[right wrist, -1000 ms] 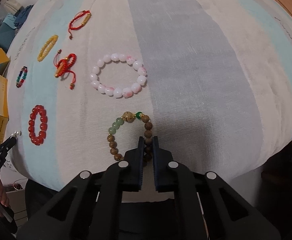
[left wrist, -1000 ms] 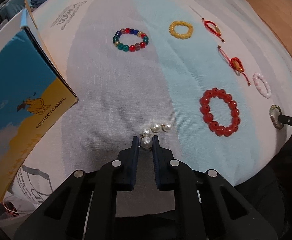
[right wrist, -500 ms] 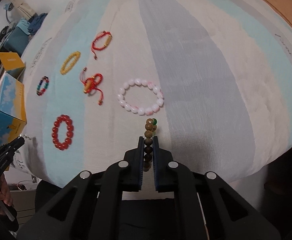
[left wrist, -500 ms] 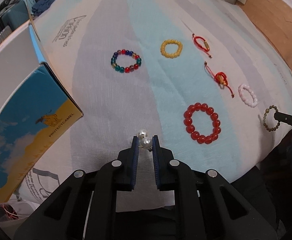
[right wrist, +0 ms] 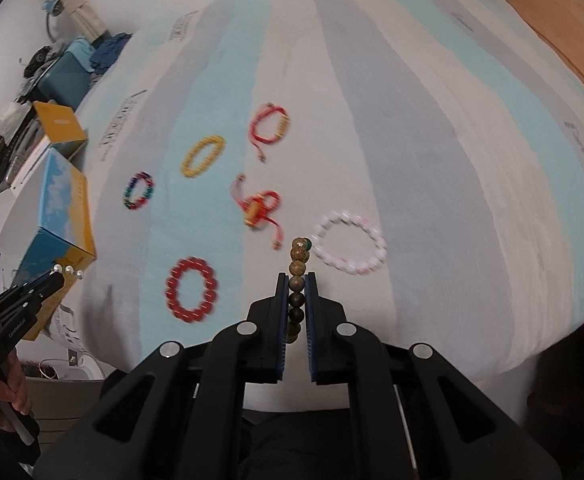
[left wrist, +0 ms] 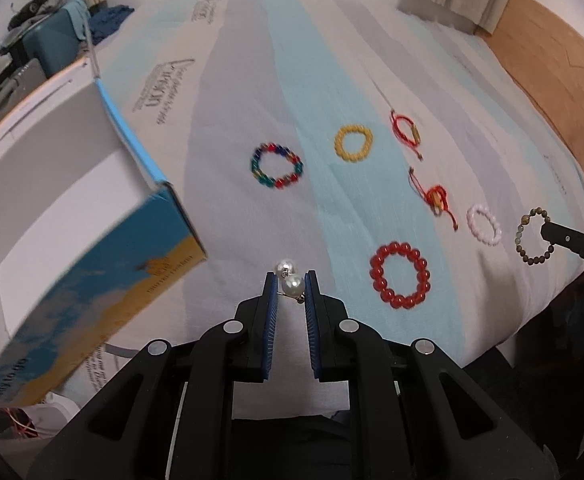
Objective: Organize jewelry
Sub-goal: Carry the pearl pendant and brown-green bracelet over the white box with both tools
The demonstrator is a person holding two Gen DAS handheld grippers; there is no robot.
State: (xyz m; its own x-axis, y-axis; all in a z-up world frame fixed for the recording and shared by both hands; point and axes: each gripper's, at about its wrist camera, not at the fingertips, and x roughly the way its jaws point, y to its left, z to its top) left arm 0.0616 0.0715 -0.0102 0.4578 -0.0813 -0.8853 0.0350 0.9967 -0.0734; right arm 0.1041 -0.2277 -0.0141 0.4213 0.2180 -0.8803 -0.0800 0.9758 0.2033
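Pearls [left wrist: 290, 280] sit pinched in the left gripper [left wrist: 291, 286], lifted above the bed [left wrist: 232, 200] beside the open box [left wrist: 92, 240]. Right gripper [right wrist: 296, 286] clamps the wooden bead bracelet [right wrist: 298, 276], hanging edge-on near the pink bracelet [right wrist: 348, 242].

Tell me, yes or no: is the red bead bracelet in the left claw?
No. The left claw is shut on the pearl piece, while the red bead bracelet lies on the striped cloth.
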